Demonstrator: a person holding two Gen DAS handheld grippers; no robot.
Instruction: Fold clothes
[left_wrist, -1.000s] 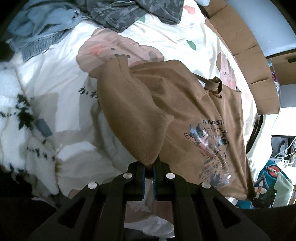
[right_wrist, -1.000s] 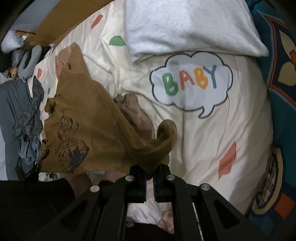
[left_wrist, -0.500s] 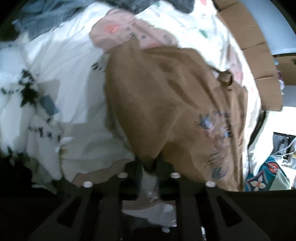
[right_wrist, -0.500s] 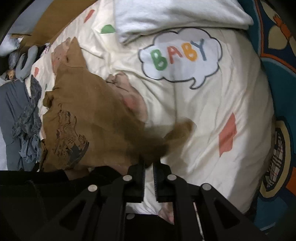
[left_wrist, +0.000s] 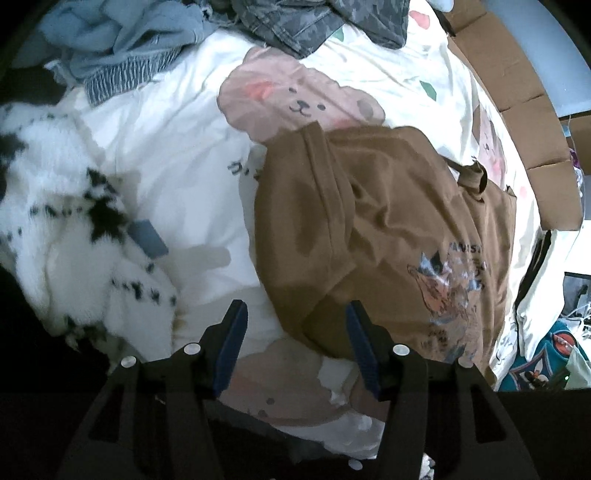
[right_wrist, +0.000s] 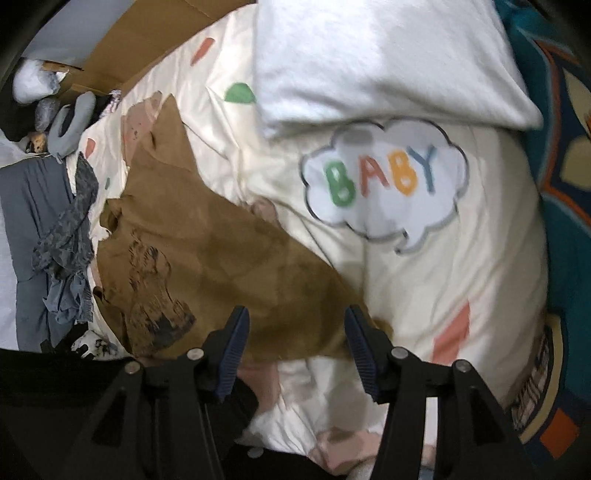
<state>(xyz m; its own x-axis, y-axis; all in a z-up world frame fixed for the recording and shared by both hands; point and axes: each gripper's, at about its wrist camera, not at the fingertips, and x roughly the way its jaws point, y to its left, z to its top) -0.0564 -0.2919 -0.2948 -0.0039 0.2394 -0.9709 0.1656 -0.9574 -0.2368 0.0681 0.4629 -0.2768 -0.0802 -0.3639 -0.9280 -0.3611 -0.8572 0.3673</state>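
left wrist view: left claw (left_wrist: 295, 341) spread, holding nothing, hovering at the 6 o'clock hem of the brown t-shirt (left_wrist: 388, 236) lying rumpled on the bed quilt (left_wrist: 177, 155). right wrist view: right claw (right_wrist: 293, 341) likewise spread over the shirt's edge. risk: pinching quilt along with cloth, or dragging the loose folded-over sleeve (left_wrist: 306, 229) askew, given the soft bedding.
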